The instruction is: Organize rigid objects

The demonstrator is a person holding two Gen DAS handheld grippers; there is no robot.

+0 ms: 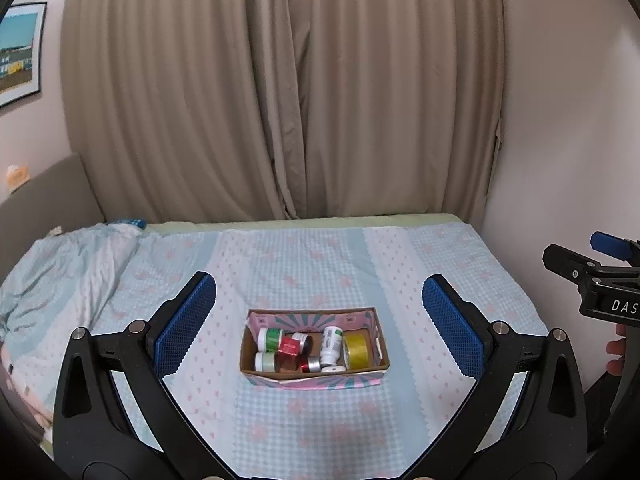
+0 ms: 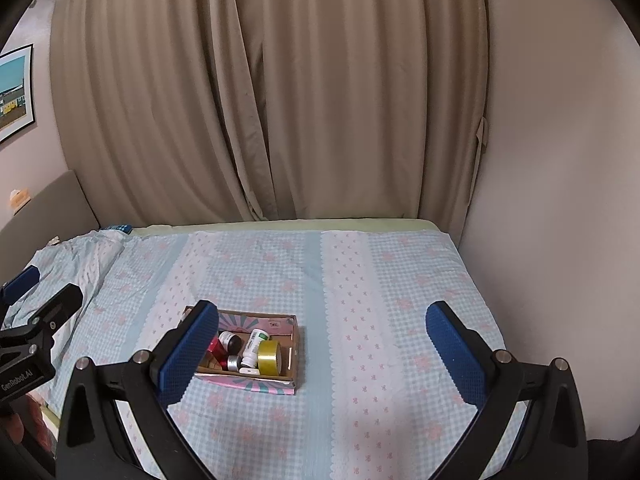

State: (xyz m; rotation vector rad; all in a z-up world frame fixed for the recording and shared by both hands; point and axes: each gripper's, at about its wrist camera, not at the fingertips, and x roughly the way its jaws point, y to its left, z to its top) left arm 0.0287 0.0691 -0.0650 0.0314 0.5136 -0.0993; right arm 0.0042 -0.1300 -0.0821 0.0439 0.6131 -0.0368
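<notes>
From the left wrist, the left gripper (image 1: 319, 322) hangs wide and empty, the cardboard box (image 1: 314, 375) of jars and yellow tape (image 1: 356, 351) lying straight ahead mid-bed, long axis crosswise, between its fingers. From the right wrist, the right gripper (image 2: 322, 350), equally wide and empty, has the box ahead-left behind its left finger; the left looks better placed.

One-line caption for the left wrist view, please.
Open left claw hovers above a cardboard box of small jars and yellow tape roll on a quilted bed.
</notes>
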